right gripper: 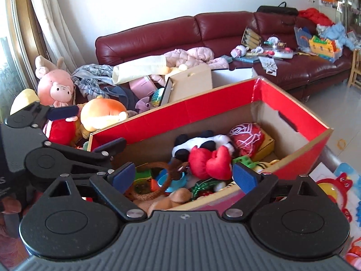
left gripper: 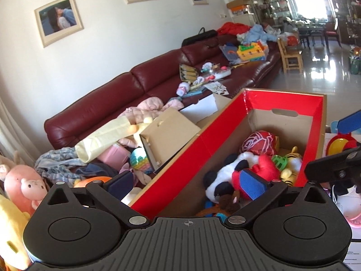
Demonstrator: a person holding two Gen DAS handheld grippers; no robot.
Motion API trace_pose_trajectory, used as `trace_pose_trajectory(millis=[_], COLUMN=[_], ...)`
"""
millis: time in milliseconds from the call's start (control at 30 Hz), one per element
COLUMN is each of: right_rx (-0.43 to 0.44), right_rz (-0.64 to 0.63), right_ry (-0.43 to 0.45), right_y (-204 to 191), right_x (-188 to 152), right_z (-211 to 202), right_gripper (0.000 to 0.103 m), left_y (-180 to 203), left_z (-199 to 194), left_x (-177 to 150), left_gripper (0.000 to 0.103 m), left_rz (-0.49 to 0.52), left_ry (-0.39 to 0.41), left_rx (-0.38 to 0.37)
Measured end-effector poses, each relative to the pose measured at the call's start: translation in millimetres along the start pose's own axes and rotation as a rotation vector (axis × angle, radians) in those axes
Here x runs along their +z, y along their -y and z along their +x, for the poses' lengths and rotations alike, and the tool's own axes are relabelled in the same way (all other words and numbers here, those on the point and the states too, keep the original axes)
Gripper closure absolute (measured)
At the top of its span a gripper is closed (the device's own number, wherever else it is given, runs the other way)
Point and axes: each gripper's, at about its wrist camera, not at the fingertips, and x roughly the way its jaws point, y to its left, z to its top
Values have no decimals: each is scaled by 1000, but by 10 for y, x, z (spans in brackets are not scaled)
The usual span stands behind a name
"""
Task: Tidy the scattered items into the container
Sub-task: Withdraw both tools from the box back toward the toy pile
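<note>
Toys — panda plush (right gripper: 204, 143) and red heart (right gripper: 217, 162) among them — lie inside the red-lined box (left gripper: 200, 133), so I hold left gripper (left gripper: 185, 185) and right gripper (right gripper: 183, 176) spread, empty, over it, ready for strays.

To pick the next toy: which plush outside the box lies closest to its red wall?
The orange plush, which lies against the box wall; the pink plush sits farther back.

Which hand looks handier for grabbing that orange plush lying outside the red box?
Probably the left. In the right wrist view, the open left tool hangs right beside the orange plush, while the open right tool faces into the box.
</note>
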Motion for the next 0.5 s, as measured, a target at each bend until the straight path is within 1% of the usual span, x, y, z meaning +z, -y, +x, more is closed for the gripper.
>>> trace_pose_trajectory(millis=[167, 333, 400, 500], right_rx=[-16, -66, -94, -142], right_rz=[-1, -7, 2, 28], right_ry=[-13, -18, -16, -14], right_y=[141, 301, 401, 595], right_x=[-53, -151, -210, -319], right_z=[-171, -394, -511, -695], right_gripper=[8, 7, 7, 6], left_y=[152, 411, 542, 783], left_z=[-4, -88, -136, -185], left_x=[19, 63, 86, 97], left_gripper=[0, 0, 0, 0], left_rz=[14, 77, 99, 132], left_ry=[5, 43, 61, 74], left_rx=[-37, -81, -112, -179])
